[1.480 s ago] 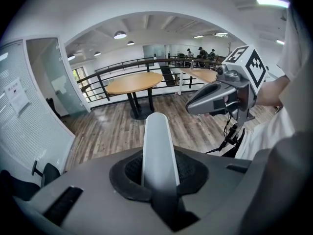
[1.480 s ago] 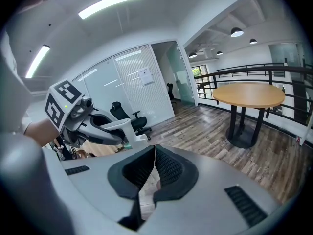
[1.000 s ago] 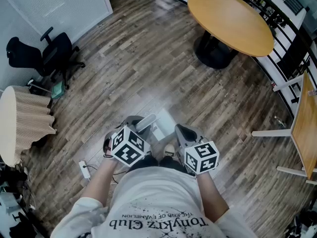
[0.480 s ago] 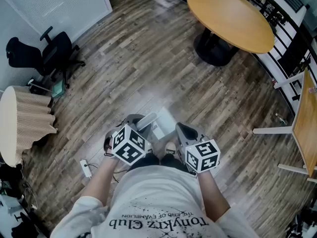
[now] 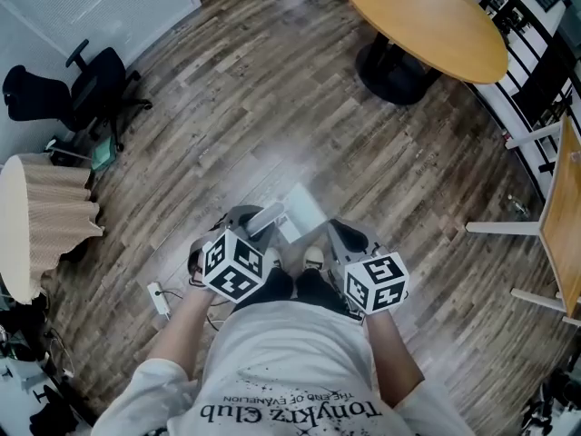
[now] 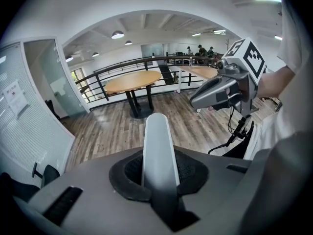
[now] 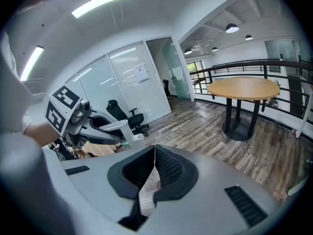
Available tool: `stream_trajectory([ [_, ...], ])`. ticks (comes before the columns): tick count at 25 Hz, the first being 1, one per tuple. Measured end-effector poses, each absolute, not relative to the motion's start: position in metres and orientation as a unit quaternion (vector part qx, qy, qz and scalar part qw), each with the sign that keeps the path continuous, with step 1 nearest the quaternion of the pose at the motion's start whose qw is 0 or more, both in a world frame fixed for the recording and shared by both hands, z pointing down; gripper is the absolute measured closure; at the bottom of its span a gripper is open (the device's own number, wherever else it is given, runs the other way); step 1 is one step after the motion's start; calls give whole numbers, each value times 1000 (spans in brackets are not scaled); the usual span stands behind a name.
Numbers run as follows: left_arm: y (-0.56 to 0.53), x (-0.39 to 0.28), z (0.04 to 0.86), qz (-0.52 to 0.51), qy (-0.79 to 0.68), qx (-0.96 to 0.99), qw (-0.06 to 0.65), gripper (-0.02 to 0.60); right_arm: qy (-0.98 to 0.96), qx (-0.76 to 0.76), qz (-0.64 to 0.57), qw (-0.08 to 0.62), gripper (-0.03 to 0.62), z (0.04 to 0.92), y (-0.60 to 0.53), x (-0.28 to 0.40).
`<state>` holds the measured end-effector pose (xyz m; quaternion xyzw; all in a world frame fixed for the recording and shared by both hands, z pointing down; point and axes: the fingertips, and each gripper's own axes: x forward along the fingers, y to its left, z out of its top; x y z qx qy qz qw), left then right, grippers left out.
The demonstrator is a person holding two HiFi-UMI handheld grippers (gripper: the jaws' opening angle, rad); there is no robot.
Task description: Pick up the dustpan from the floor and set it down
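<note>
white shirt point(image 5: 290, 371) reads "tonykrz club"; left gripper point(image 5: 247, 225), angled steeply down, clamps the dustpan handle point(image 6: 157, 141); right gripper point(image 7: 152, 166) beside it, jaws pressed together, empty.

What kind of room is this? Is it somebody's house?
Most likely an office, not a house. A black swivel office chair stands on the wood-plank floor. There is also a round wooden meeting table and a glass-walled room with white blinds.

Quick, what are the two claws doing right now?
Left claw: closed on the dustpan handle.
Right claw: closed, holding nothing.
</note>
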<state>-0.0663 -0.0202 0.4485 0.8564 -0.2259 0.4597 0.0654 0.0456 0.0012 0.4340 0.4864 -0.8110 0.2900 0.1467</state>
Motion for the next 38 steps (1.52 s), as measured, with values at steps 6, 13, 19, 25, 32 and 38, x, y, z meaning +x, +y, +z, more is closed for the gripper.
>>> stream_trajectory([
  [6, -25, -68, 474, 463, -236, 852, 65, 499, -803, 489, 307, 148, 568, 451, -2, 52],
  [13, -35, -67, 504, 468, -239, 848, 67, 499, -800, 487, 316, 154, 568, 467, -10, 54],
  [19, -49, -70, 526, 469, -252, 843, 78, 499, -796, 485, 326, 160, 568, 481, -12, 55],
  [25, -66, -73, 548, 466, -265, 839, 93, 499, -791, 482, 339, 165, 568, 496, -19, 52],
  [32, -82, -68, 575, 462, -273, 837, 103, 499, -789, 479, 348, 163, 568, 507, -32, 50],
  [38, -94, -62, 596, 461, -280, 835, 112, 499, -787, 473, 359, 168, 568, 517, -34, 50],
])
